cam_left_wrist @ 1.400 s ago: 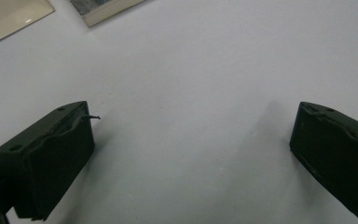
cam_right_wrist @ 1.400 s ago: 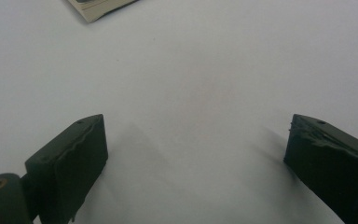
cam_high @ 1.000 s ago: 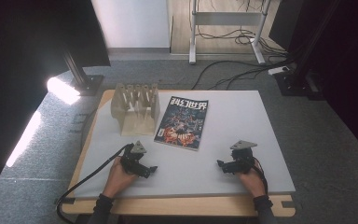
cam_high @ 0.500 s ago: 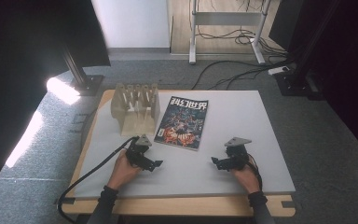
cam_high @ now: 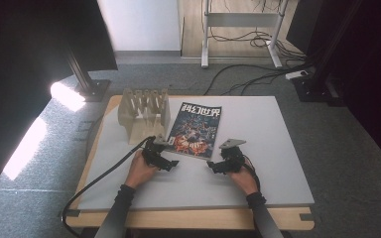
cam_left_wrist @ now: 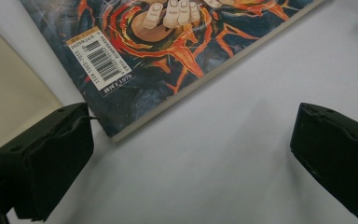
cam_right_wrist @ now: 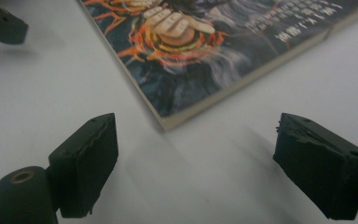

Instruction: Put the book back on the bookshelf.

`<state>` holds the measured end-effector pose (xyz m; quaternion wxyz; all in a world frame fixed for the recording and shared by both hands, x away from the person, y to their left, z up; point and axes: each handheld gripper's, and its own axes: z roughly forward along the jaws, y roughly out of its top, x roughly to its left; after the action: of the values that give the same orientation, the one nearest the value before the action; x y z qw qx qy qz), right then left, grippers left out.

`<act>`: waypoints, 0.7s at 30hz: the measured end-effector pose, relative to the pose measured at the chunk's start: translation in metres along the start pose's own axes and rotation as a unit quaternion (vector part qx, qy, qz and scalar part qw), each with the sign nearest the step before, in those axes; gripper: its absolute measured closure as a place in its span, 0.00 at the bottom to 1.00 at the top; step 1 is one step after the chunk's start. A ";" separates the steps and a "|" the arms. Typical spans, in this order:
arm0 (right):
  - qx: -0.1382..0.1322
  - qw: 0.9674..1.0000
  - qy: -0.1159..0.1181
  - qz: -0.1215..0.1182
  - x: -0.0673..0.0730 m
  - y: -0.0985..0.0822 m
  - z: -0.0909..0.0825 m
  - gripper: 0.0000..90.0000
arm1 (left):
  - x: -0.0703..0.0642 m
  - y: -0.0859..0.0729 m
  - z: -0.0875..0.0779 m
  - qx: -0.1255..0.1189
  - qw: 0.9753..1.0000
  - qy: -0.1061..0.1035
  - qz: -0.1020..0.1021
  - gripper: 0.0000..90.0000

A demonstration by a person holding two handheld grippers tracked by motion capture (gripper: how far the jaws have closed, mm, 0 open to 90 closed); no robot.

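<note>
- Your left gripper (cam_left_wrist: 186, 154) had its jaws spread wide and held nothing; bare counter (cam_left_wrist: 242, 93) lay between them.
- The left jaw of that gripper sat just beside the near-left corner of the magazine (cam_left_wrist: 168, 51), by the barcode label (cam_left_wrist: 100, 60); whether it touched the cover could not be told.
- Your right gripper (cam_right_wrist: 193, 165) also had its jaws wide apart and empty, with the magazine's (cam_right_wrist: 214, 51) near-right corner pointing into the gap, a little beyond the jaw tips.
- From above, your left gripper (cam_high: 172, 164) and right gripper (cam_high: 211, 166) lay close to the magazine's (cam_high: 196, 130) near edge, one toward each near corner, each held in one of your hands.
- The magazine lay flat, cover up, near the middle of the counter (cam_high: 268, 148). Its long axis ran from you toward the far edge, tilted slightly, with the title end away from you.
- A wooden rack (cam_high: 145, 113) with upright dividers stood just beside the magazine's left edge, toward the far-left of the counter.
- A black cable (cam_high: 99, 181) trailed from your left gripper off the near-left corner.
</note>
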<state>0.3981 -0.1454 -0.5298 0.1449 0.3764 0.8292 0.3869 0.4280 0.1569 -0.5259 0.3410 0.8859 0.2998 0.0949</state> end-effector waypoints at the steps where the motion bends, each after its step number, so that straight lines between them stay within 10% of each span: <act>1: 0.001 1.000 -0.001 0.000 0.001 0.001 0.002 0.14 | 0.001 0.000 0.002 -0.002 1.000 -0.003 -0.003 0.00; 21: -0.003 1.000 0.026 0.002 0.006 0.008 0.015 0.14 | -0.022 -0.004 0.001 0.006 1.000 0.009 0.013 0.00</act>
<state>0.4059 -0.1297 -0.5334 0.1236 0.3672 0.8310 0.3992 0.4086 0.1451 -0.5283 0.3317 0.8909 0.2917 0.1057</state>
